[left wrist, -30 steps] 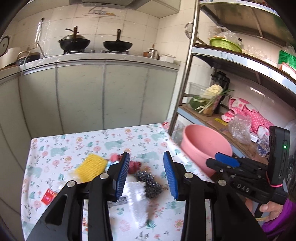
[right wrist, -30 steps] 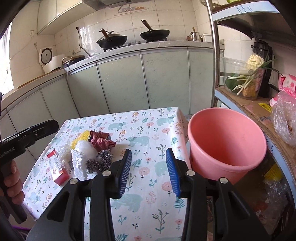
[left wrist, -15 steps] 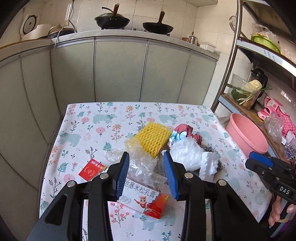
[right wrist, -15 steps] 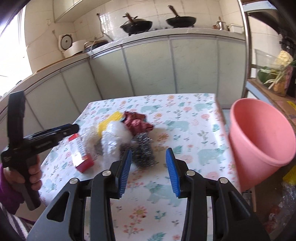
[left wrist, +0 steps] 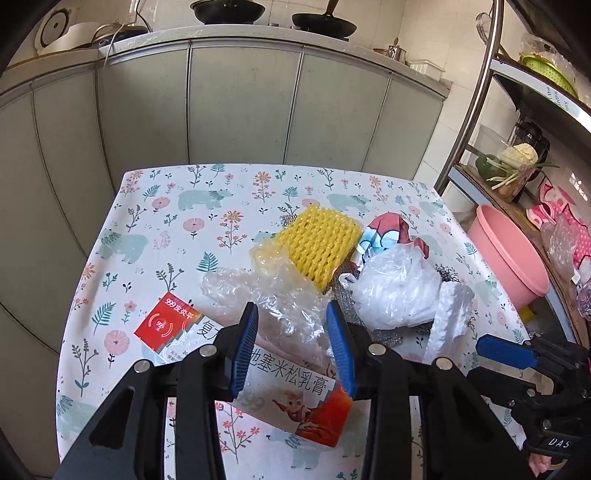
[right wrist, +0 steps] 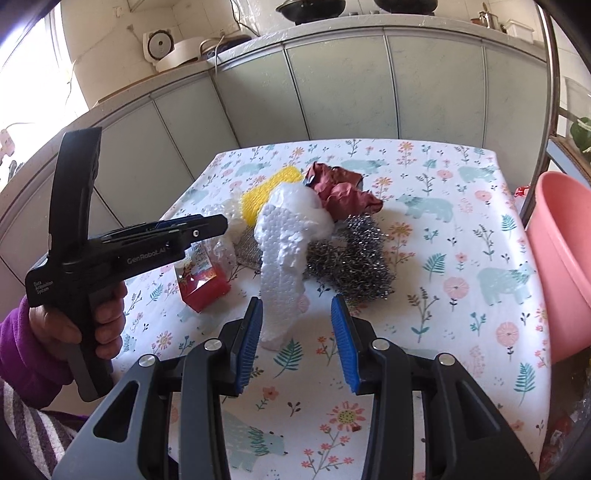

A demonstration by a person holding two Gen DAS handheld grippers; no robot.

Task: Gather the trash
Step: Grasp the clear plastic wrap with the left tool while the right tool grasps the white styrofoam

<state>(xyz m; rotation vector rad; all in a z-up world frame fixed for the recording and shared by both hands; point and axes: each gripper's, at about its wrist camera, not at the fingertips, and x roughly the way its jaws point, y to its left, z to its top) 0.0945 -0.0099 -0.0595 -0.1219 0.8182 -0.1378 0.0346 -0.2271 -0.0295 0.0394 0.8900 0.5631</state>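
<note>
Both grippers lower, angled tableward

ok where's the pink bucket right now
The pink bucket stands off the table's right edge in the right wrist view, beside the metal rack, with nothing visible inside it.

Ahead of me runs a curved bank of pale grey-green cabinets (left wrist: 240, 107) under a light countertop (right wrist: 369, 27), with white tiled wall (right wrist: 122, 22) behind and two dark pans (left wrist: 229, 9) on the hob. A metal shelving rack (left wrist: 476, 96) stands to my right (cluttered with vegetables). Daylight pours in from a window (right wrist: 26, 74) at my left.
</note>
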